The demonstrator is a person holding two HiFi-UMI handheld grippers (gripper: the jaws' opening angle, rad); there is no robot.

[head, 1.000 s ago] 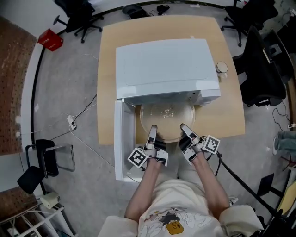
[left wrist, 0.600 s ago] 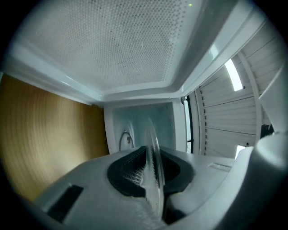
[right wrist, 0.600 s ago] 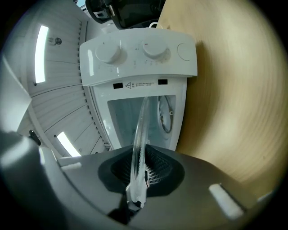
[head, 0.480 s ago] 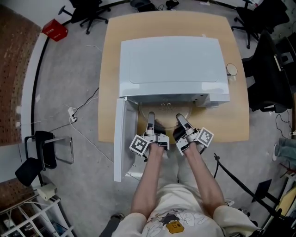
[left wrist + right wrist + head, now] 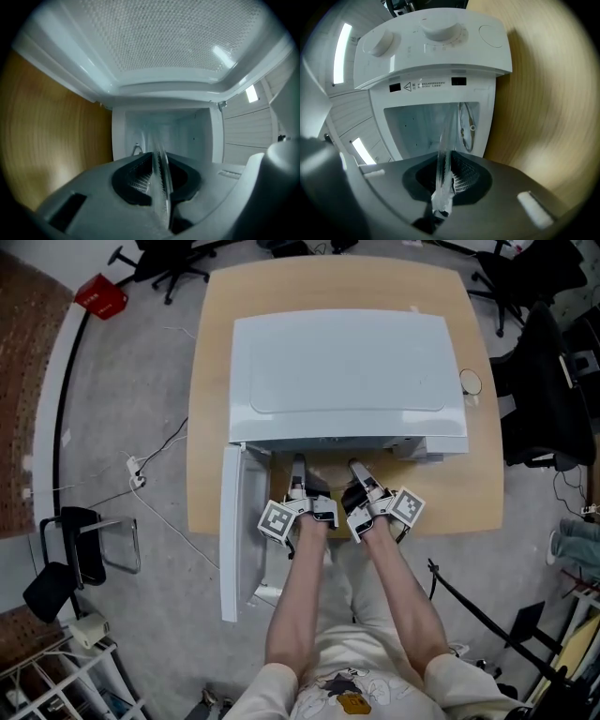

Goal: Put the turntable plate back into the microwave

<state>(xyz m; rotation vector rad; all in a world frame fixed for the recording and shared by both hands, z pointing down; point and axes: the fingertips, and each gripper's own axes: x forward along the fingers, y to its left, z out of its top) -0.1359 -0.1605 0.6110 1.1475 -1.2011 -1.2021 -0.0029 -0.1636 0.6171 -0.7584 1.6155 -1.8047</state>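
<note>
The white microwave (image 5: 347, 371) stands on a wooden table (image 5: 450, 493), its door (image 5: 230, 531) swung open to the left. My left gripper (image 5: 298, 467) and right gripper (image 5: 356, 469) reach side by side into the open front. Each is shut on the rim of the clear glass turntable plate. In the left gripper view the plate (image 5: 161, 187) runs edge-on between the pads toward the cavity (image 5: 164, 129). The right gripper view shows the plate (image 5: 444, 159) the same way, with the roller ring (image 5: 466, 126) on the cavity floor behind it. In the head view the microwave's top hides the plate.
The control panel with two knobs (image 5: 431, 35) sits on the microwave's right side. A small round cup (image 5: 469, 382) stands on the table by the microwave's right edge. Office chairs (image 5: 544, 381) stand right and behind. Cables (image 5: 150, 474) and a red box (image 5: 101, 298) lie on the floor.
Both grippers have moved forward together, carrying the plate from in front of the microwave into its cavity. The plate, plainly seen a second ago, is now under the microwave's top.
</note>
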